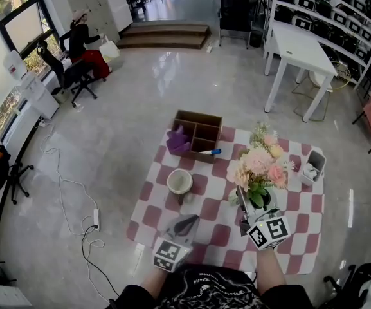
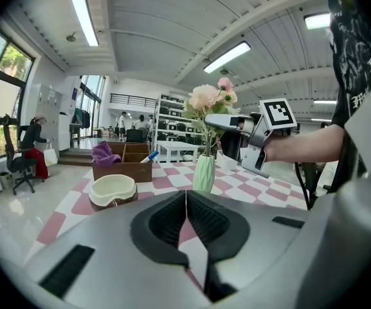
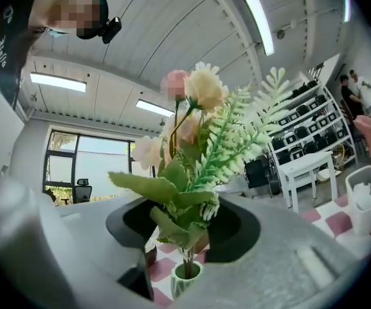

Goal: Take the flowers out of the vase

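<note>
right gripper (image 3: pixel 188 223): you are clamping the flowers (image 3: pixel 198 134), lower centre
stems (image 3: pixel 186 257): standing upright, vase (image 3: pixel 186 279) straight below
left gripper (image 2: pixel 186 219): closed, empty

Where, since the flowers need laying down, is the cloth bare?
Bare: near-right corner of the cloth, this side of the bin; also the left edge beside the bowl. Crowded: far side around the box, and the middle around the flowers.

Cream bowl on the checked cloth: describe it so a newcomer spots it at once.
Find the pink-and-white checked cloth low in the head view. On its left half, just below the wooden divider box in that view, sits the bowl. It is the only round, cream-lined dish there, brown outside.
</note>
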